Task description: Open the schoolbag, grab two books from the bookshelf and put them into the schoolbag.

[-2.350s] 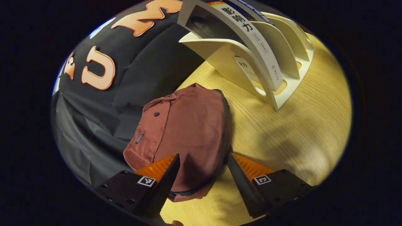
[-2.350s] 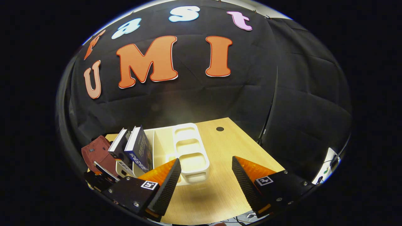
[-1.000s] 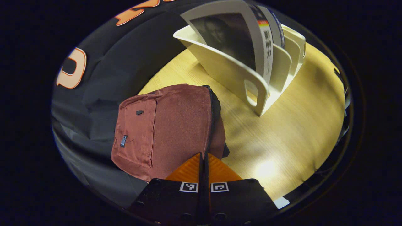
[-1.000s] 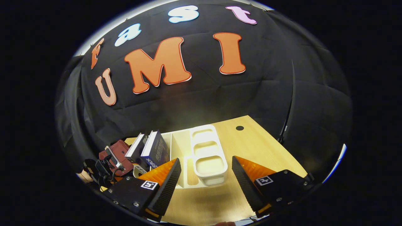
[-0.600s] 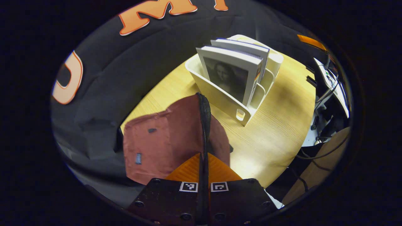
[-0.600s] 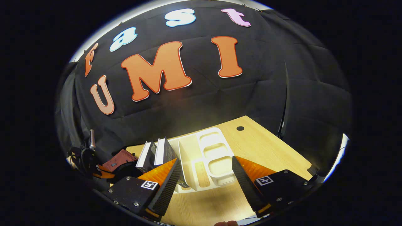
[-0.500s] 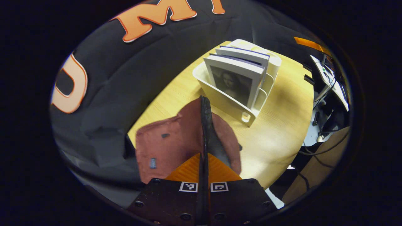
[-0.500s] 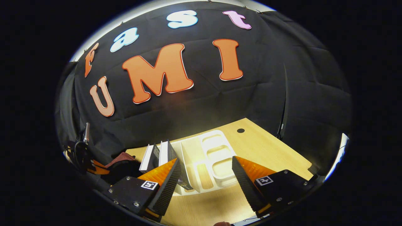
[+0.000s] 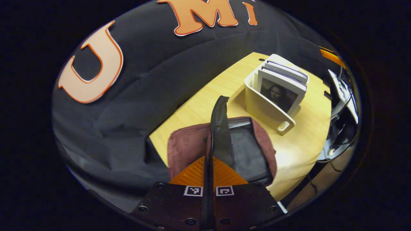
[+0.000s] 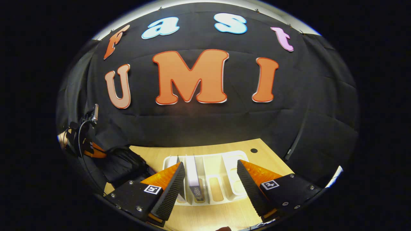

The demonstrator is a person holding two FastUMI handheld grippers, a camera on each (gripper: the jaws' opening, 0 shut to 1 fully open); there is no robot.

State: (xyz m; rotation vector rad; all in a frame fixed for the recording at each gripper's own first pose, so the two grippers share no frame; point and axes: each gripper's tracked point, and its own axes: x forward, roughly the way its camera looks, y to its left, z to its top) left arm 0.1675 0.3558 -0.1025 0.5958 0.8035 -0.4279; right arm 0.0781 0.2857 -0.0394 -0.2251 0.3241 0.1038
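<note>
Maroon cloth of the schoolbag (image 9: 186, 147) is seen in the left gripper view, lying on the pale wooden worktop (image 9: 199, 106) near its left edge, its dark lining (image 9: 247, 150) laid bare where the bag gapes. A black zipper edge (image 9: 219, 128) of the flap is raised upright from the bag and is pinched between the jaws of the left gripper (image 9: 208, 165), which are pressed together on it. Just beyond the bag, apart from it, a white bookshelf (image 9: 266, 107) is stood on the worktop, and two books (image 9: 282, 93) are held upright in its slots, the nearer one showing a portrait cover. Cables and equipment are glimpsed past the worktop's right edge.

In the right gripper view, the right gripper (image 10: 210, 179) is held above the bookshelf (image 10: 208, 179) with its jaws spread wide and nothing between them. The books (image 10: 192, 176) are seen from above in the left slots, one partly hidden behind the left finger. At the left rim the left gripper (image 10: 90, 149) is seen, with the dark raised schoolbag (image 10: 123, 165) below it. A round hole (image 10: 254, 150) is seen in the worktop (image 10: 154, 152) near the wall.
</note>
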